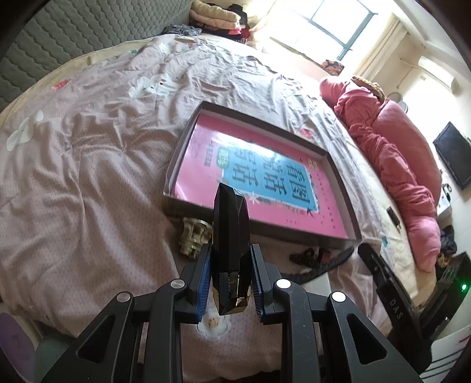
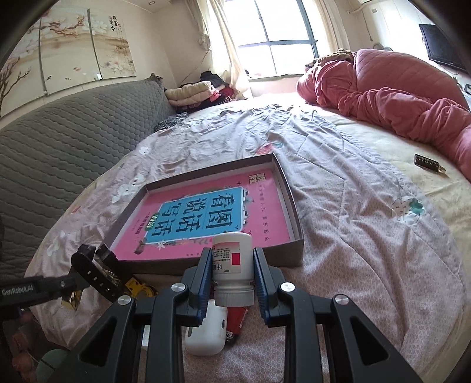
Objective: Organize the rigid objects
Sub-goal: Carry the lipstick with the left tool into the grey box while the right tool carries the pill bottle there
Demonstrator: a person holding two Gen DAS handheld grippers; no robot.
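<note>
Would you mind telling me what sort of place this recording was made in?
Most likely a home bedroom: the work surface is a bed with a patterned sheet, a pink quilt is heaped by the window, and a TV hangs on the wall.

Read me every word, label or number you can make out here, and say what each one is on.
"看图说话写话": pink book cover in the shallow box.
"GenRobot.AI": left gripper body, seen from the right wrist.
"DAS": right gripper's arm, seen from the left wrist.
White bottle label: too small to read.
Wall painting calligraphy: too blurred to read.
</note>
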